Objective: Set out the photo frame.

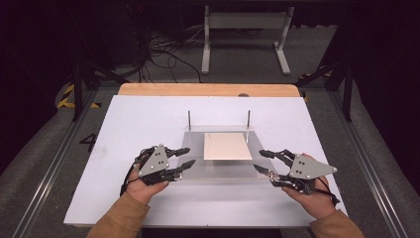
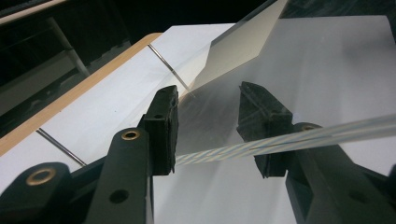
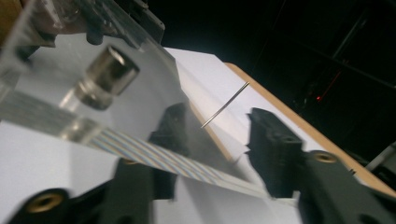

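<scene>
1. Your left gripper and right gripper both stand open astride opposite edges of the clear plate.
2. That plate lies mid-table on the white board, a pale sheet on it, two thin pins behind.

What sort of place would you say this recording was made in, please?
Probably a lab or data-collection workspace, not a home. A white-topped table stands on a dark floor, loose cables lie behind it near a metal frame stand, and a person holds the left gripper and right gripper.
</scene>
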A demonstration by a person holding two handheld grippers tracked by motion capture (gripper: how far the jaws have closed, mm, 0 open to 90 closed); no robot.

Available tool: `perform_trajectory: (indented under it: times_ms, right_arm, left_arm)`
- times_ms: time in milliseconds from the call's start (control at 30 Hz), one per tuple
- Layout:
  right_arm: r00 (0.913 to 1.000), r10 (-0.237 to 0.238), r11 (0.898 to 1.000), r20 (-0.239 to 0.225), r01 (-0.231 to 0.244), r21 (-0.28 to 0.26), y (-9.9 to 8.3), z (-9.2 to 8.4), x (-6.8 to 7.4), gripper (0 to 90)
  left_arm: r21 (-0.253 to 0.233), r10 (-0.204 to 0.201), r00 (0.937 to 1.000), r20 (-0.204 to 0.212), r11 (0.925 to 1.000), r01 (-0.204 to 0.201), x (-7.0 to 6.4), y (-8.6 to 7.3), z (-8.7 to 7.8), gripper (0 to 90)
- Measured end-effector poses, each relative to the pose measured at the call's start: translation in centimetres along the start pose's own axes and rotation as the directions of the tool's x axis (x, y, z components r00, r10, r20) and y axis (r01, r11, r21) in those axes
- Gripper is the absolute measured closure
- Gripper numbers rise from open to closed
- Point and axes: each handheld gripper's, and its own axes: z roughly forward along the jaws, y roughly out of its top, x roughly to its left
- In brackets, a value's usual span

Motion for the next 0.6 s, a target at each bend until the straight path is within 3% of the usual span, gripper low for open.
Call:
perform_trajectory:
  times_ms: [333, 600]
  right_arm:
    - [1.0000, -0.003, 1.000, 0.004, 0.002, 0.026, 0.2, 0.3, 0.0, 61.8]
    - [0.9993, -0.031, 0.999, 0.024, 0.030, 0.009, 1.2, -0.1, -0.4, 63.0]
  left_arm:
    - [0.004, 0.033, 0.9993, -0.019, 0.9994, -0.033, -0.2, 0.2, 0.0, 59.1]
    - [-0.032, 0.076, 0.9960, -0.048, 0.9965, -0.077, -0.2, 1.3, -0.4, 61.3]
